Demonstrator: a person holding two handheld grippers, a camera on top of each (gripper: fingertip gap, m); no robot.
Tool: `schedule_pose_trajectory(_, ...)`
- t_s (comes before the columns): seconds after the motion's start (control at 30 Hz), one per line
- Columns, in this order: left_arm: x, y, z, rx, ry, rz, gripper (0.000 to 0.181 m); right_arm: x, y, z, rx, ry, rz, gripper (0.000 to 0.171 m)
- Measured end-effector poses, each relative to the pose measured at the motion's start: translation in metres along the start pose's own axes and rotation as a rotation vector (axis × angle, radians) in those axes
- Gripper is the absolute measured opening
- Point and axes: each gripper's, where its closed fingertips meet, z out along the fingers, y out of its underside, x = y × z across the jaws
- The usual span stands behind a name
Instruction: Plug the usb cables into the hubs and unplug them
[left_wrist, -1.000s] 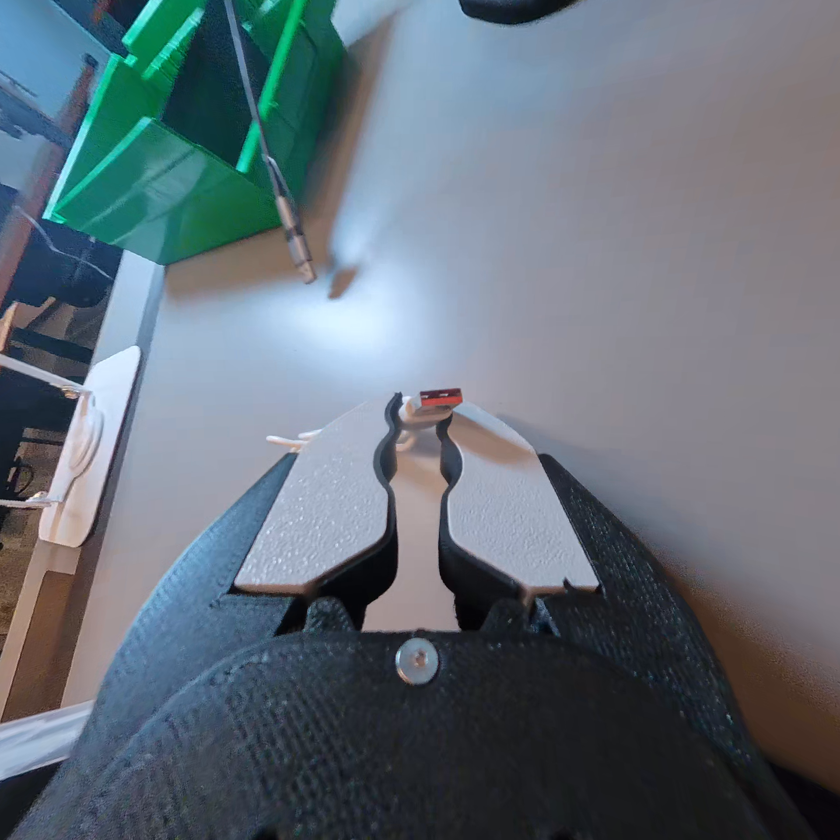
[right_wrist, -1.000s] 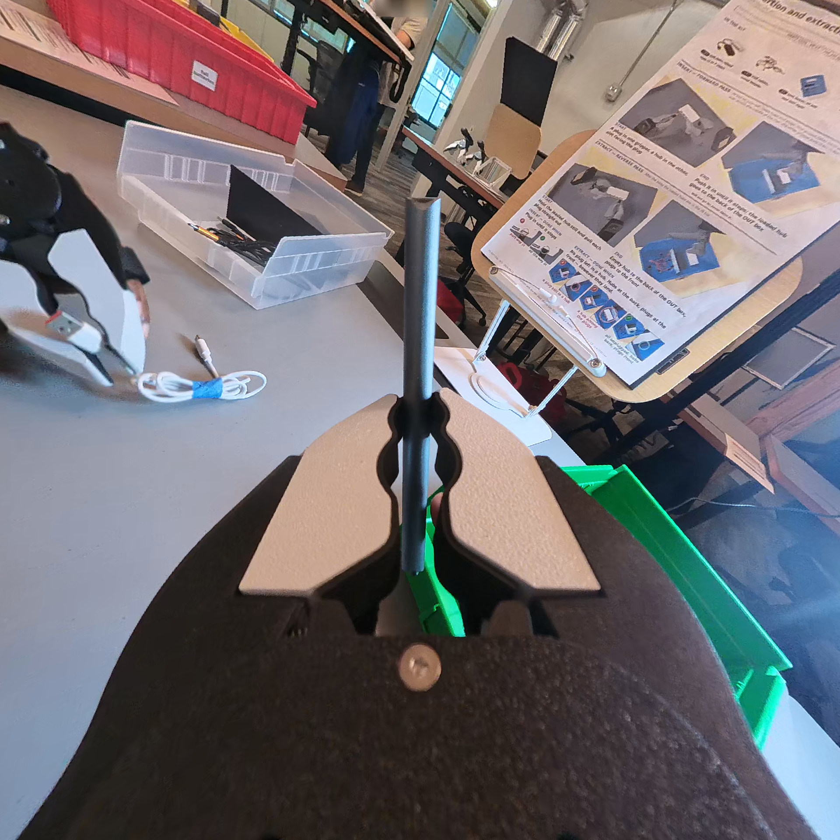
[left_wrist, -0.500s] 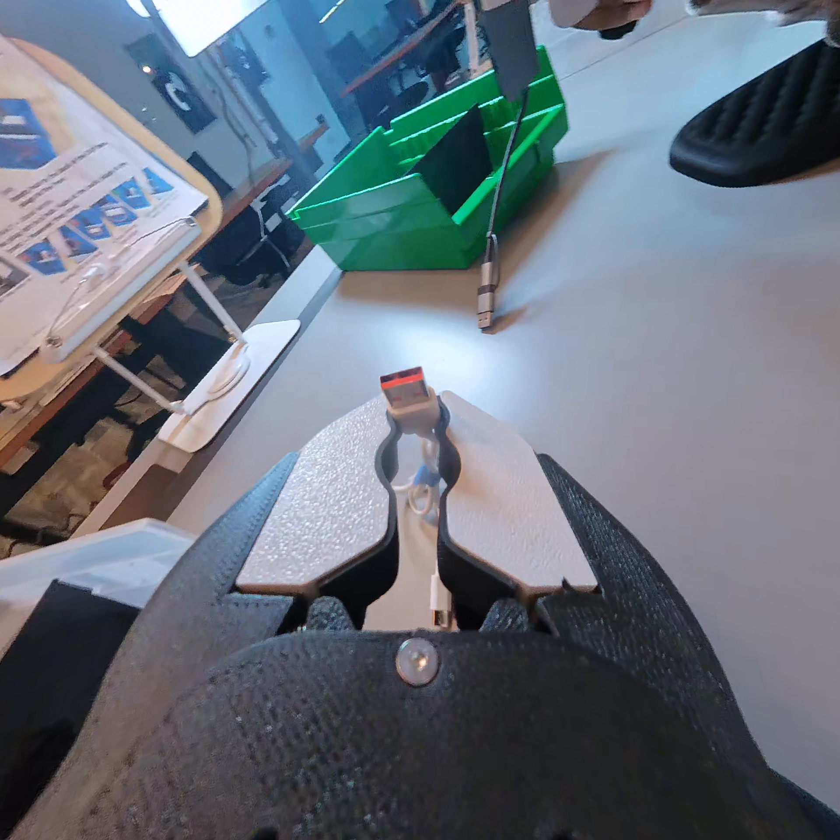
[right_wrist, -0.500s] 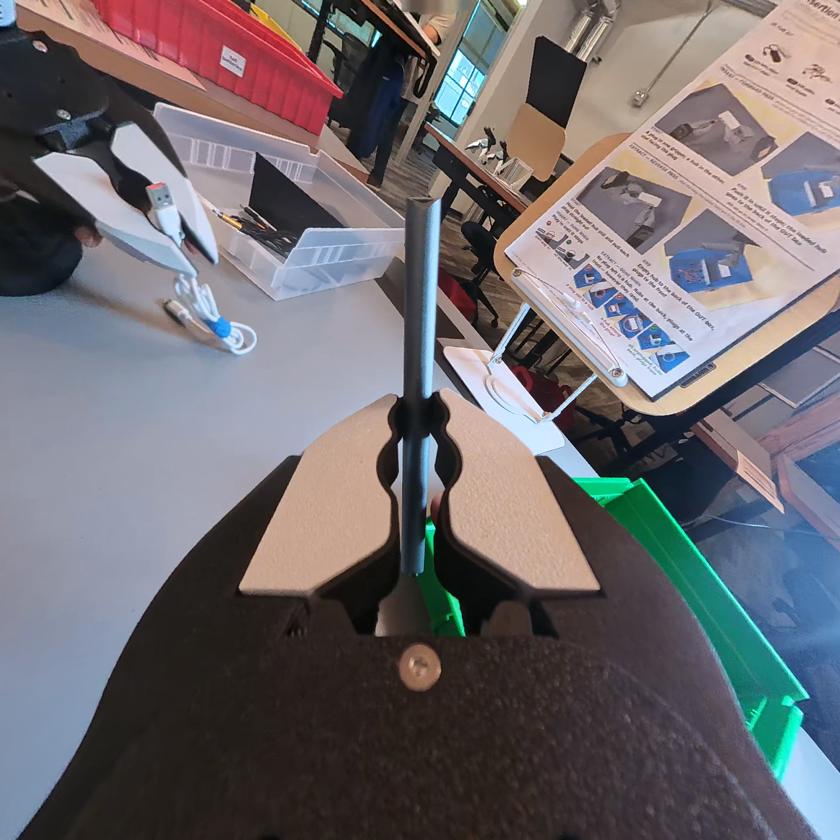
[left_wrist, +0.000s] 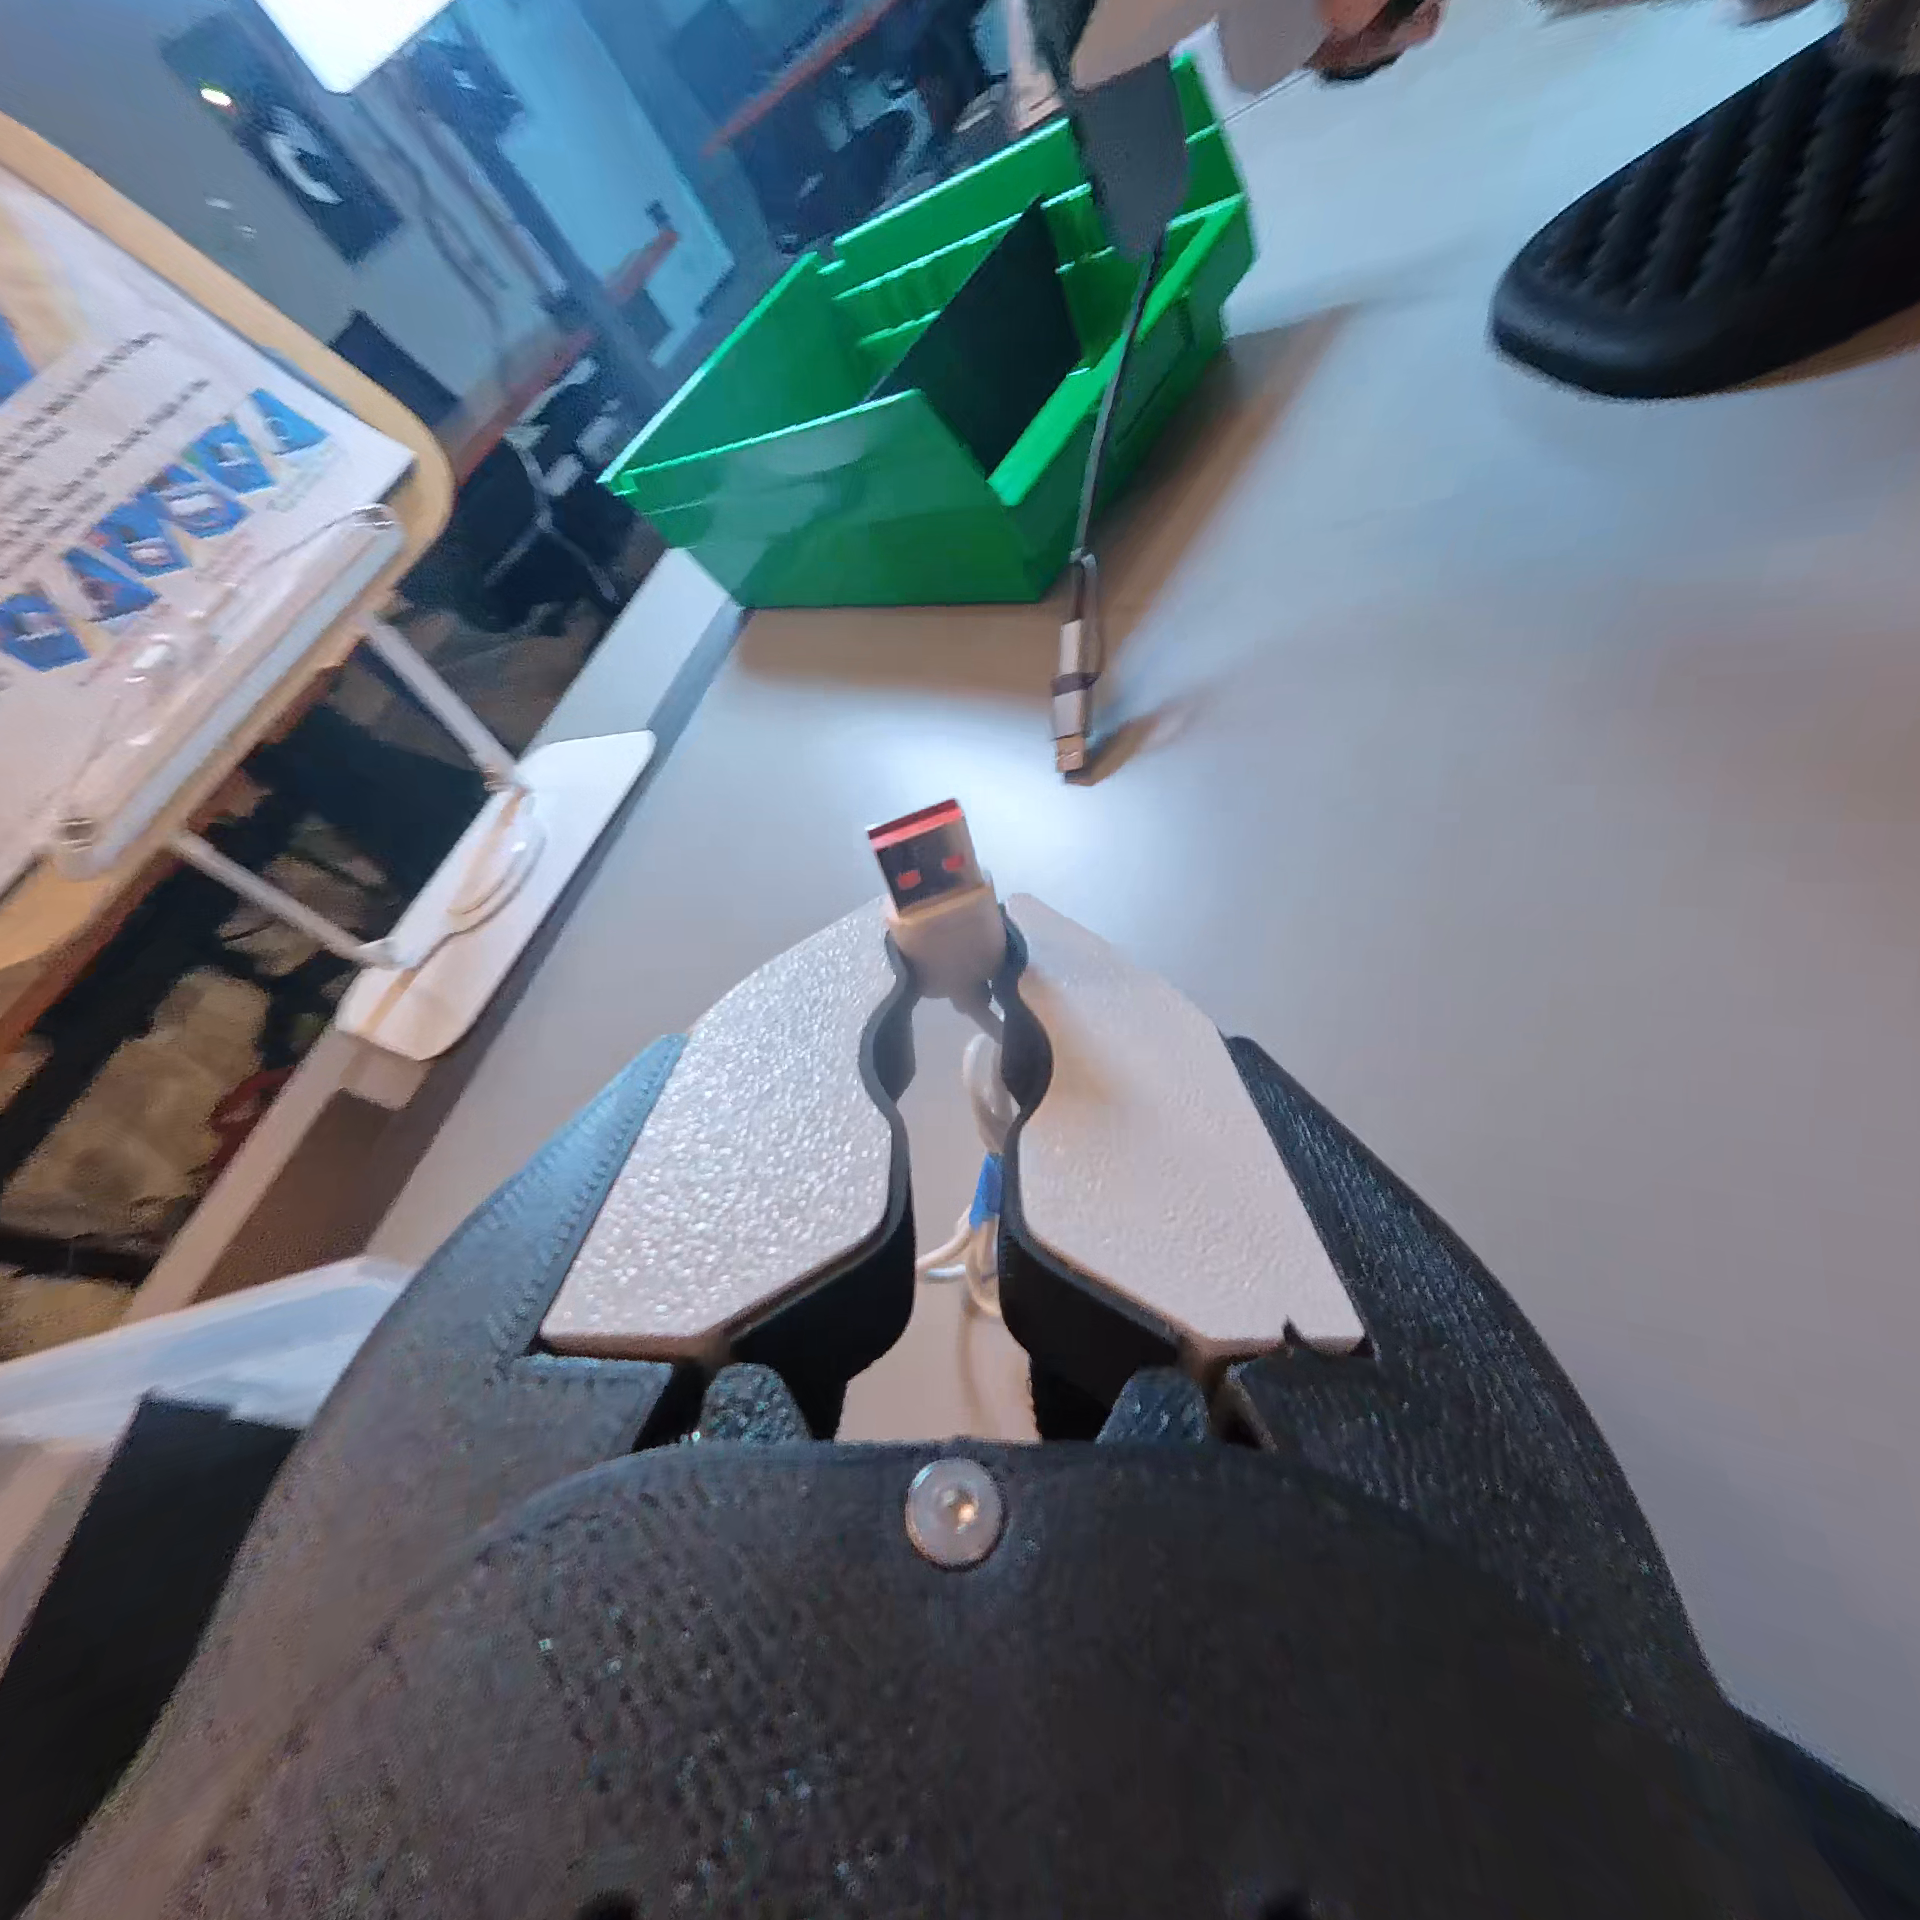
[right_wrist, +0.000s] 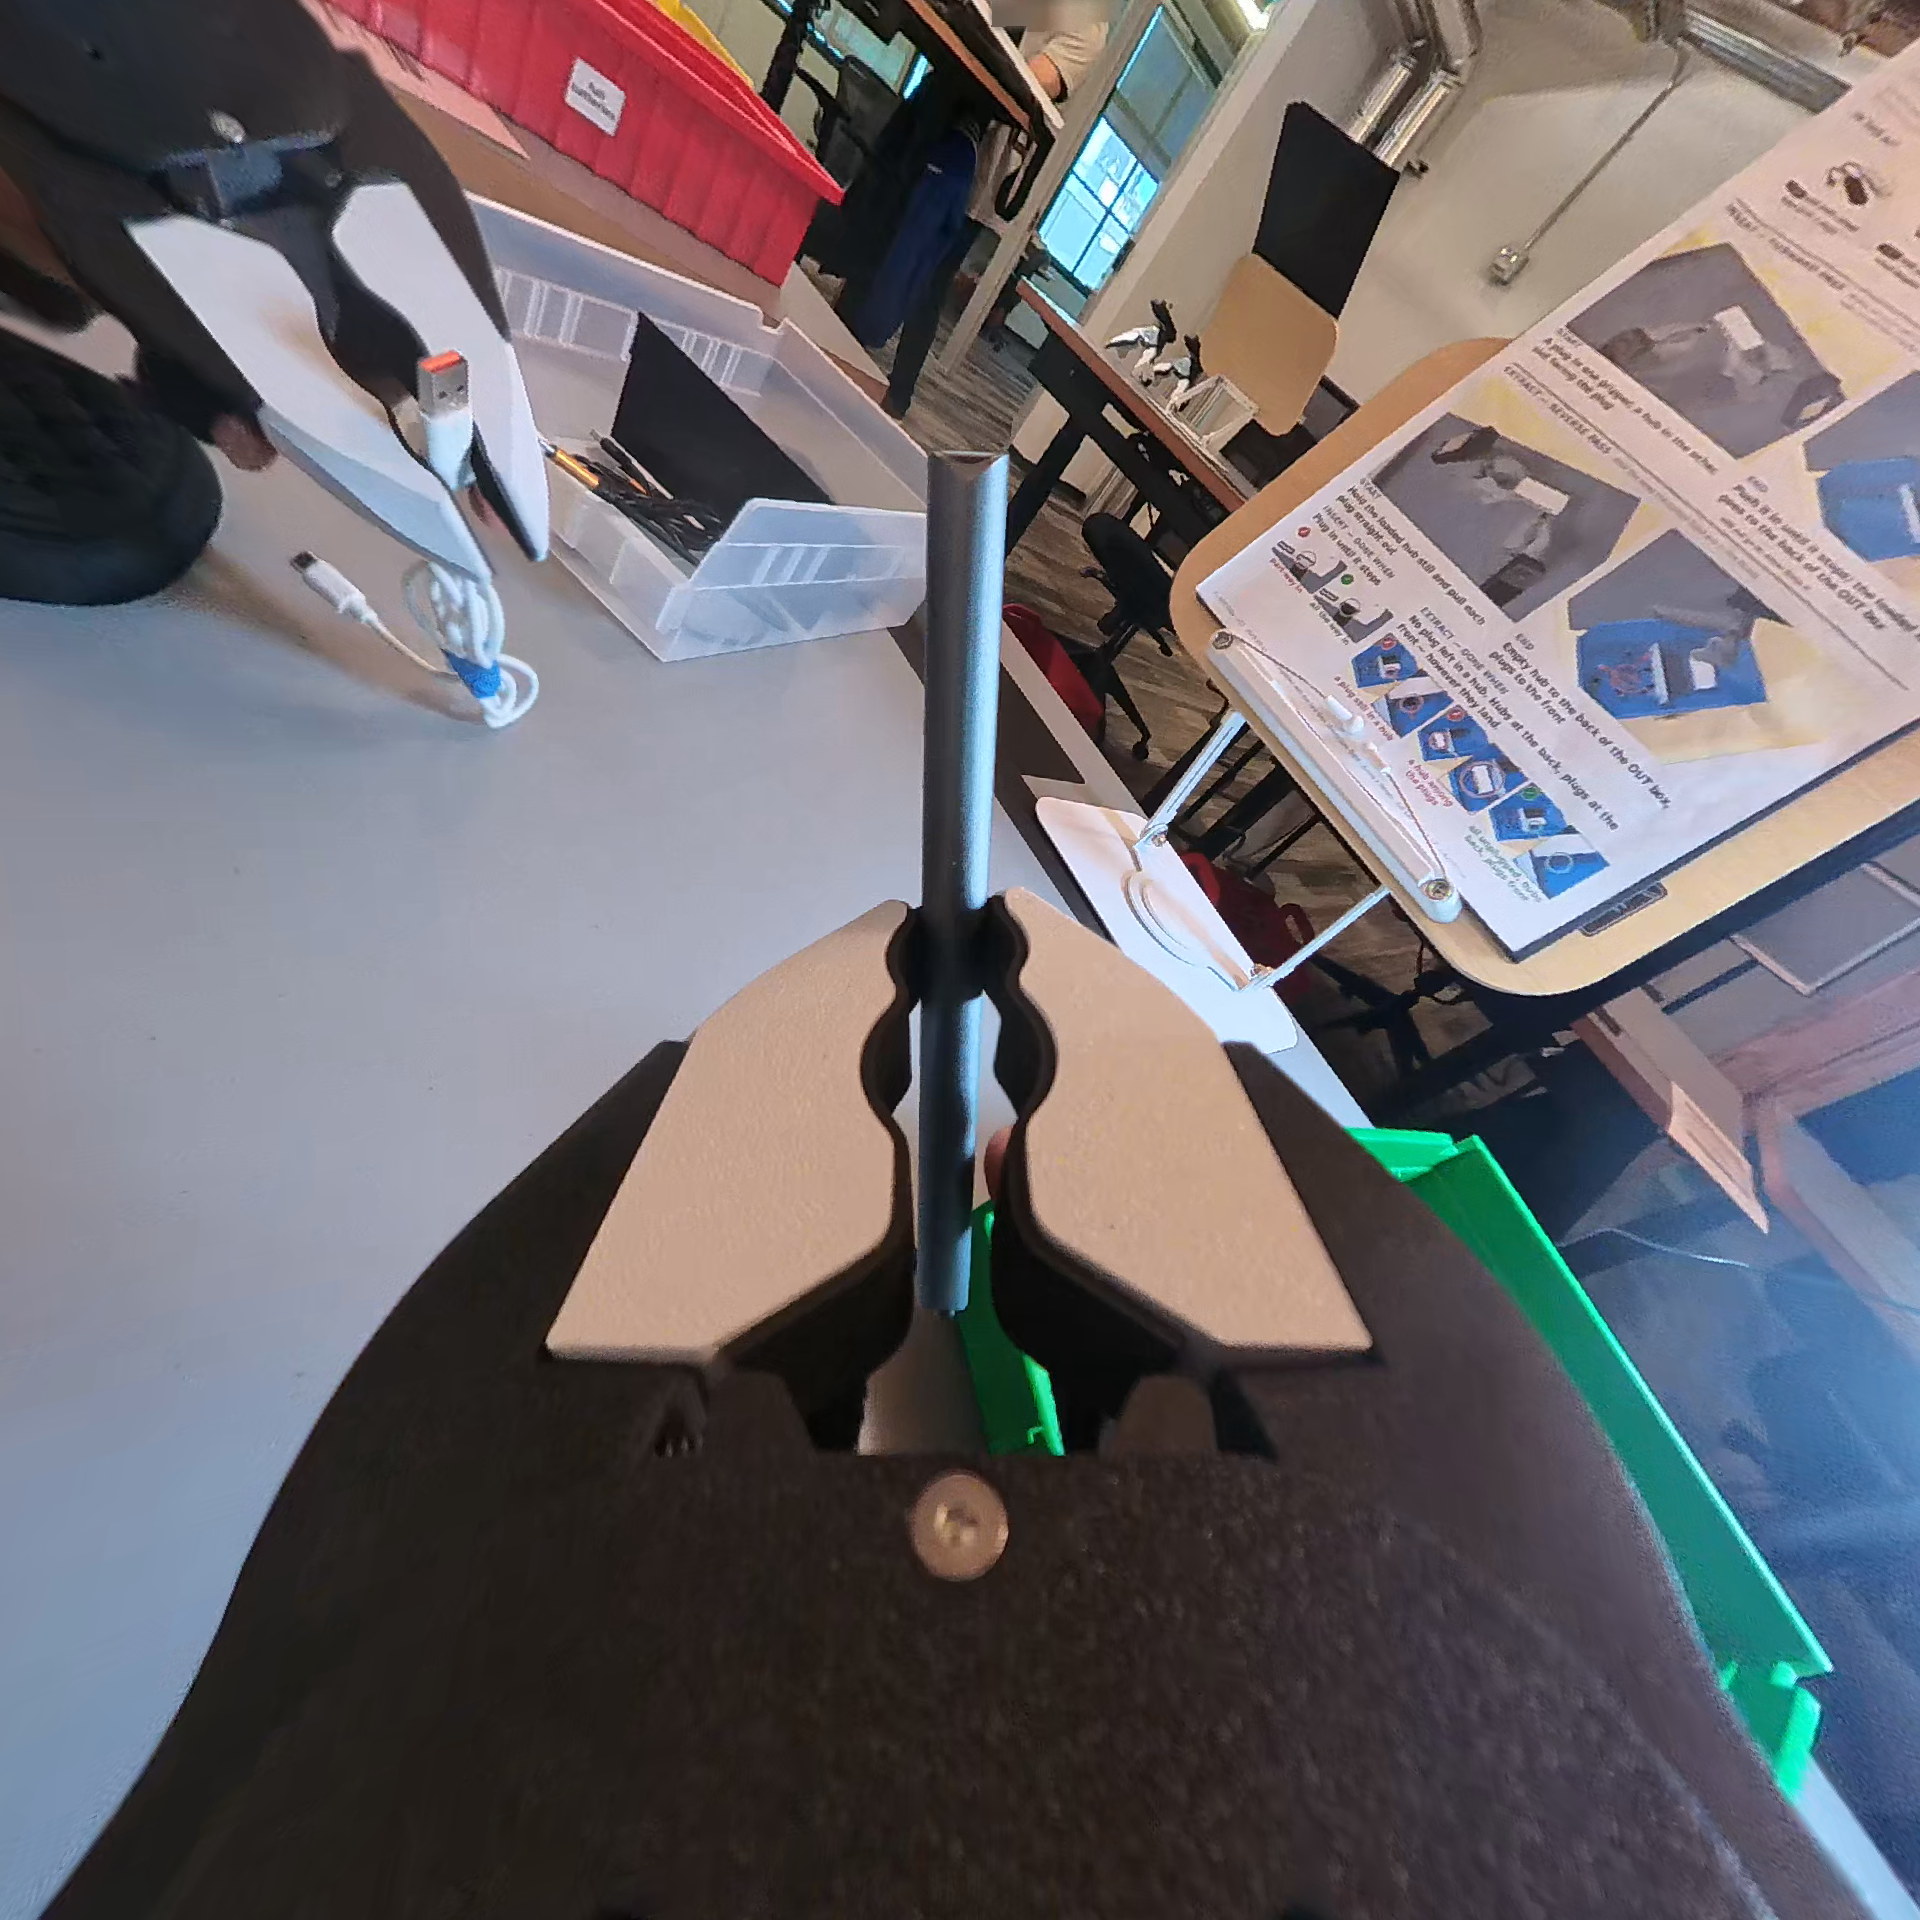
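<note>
Pinching white USB plug (left_wrist: 940, 902) in left gripper (left_wrist: 951, 935), hub (right_wrist: 961, 790) edge-on in right gripper (right_wrist: 958, 940)

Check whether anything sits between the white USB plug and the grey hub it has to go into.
Nothing visible does. The left gripper holds the white USB plug, the right gripper holds the grey hub, and only open air above bare table separates them.
</note>
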Motion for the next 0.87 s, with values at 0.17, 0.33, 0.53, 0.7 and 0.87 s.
schedule_pose_trajectory(0.17,0.023,-0.023,0.009,0.027,0.245,-0.160,0.012,-0.004,0.003,0.004,-0.006,0.022,-0.096,0.011)
schedule_pose_trajectory(0.33,0.039,-0.042,0.022,-0.048,0.429,-0.301,0.012,-0.013,0.020,0.015,-0.069,0.065,-0.315,0.011)
schedule_pose_trajectory(0.53,0.056,-0.031,0.055,-0.170,0.553,-0.414,0.012,-0.036,0.050,0.033,-0.159,-0.006,-0.464,0.010)
schedule_pose_trajectory(0.7,0.066,-0.010,0.089,-0.305,0.586,-0.394,0.013,-0.033,0.063,0.030,-0.207,-0.012,-0.465,0.011)
schedule_pose_trajectory(0.87,0.076,0.032,0.112,-0.546,0.521,-0.153,0.013,-0.031,0.075,0.020,-0.242,-0.015,-0.459,0.011)
